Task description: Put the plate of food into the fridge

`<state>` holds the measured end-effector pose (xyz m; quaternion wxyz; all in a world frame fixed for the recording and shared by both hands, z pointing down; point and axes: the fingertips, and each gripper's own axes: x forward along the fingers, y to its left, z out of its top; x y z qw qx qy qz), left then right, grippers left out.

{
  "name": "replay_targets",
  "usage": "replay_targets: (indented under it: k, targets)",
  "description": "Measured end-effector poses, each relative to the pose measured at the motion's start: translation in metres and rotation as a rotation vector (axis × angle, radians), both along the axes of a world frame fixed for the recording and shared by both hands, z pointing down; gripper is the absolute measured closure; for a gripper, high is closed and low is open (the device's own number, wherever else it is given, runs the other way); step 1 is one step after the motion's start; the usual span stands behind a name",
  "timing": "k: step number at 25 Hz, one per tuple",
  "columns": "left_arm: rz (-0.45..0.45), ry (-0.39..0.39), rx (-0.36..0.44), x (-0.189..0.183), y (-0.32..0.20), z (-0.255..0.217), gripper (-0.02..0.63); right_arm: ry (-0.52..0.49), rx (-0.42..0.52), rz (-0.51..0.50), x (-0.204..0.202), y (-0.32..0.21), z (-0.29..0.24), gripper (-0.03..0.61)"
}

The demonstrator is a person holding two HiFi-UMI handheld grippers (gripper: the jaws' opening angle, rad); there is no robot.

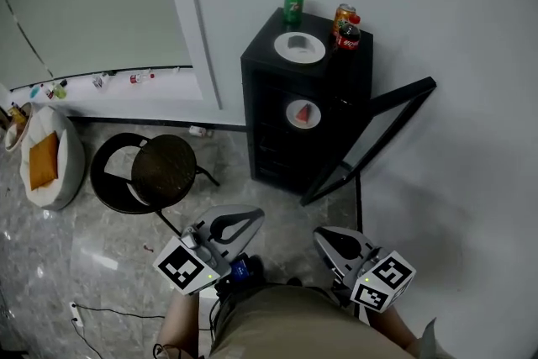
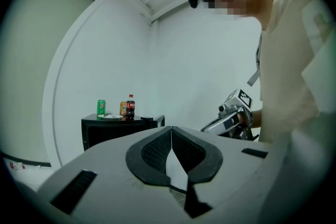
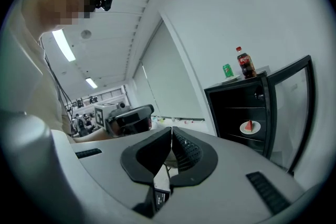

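1. Grippers at six o'clock, by the person's waist: left gripper (image 1: 245, 220) and right gripper (image 1: 329, 241), each with jaws pressed together on nothing.
2. Round black metal stool (image 1: 164, 171) at ten o'clock.
3. Black mini fridge (image 1: 273, 101) at twelve o'clock, its glass door (image 1: 370, 144) swung open; the white plate with a red watermelon slice (image 1: 303, 114) sits on an inside shelf.
4. On the fridge top: another white plate (image 1: 299, 47), a green can (image 1: 292, 6), an orange can (image 1: 342, 13) and a cola bottle (image 1: 348, 34).
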<state>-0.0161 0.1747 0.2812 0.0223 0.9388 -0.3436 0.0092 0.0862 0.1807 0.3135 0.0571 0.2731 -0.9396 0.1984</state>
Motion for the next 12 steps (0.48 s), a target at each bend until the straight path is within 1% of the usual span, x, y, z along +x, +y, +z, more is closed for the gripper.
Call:
replay_targets:
  k: [5, 9, 12]
  targets:
    - [0.014, 0.03, 0.006, -0.032, -0.012, 0.003, 0.603, 0.034, 0.004, 0.015, -0.029, -0.011, -0.001, 0.557]
    - [0.027, 0.04, 0.001, -0.056, -0.017, 0.005, 0.603, 0.042, -0.003, 0.04, -0.049, -0.017, -0.002, 0.558]
    - [0.032, 0.047, 0.011, -0.072, -0.022, 0.005, 0.603, 0.05, -0.006, 0.057, -0.062, -0.024, -0.001, 0.557]
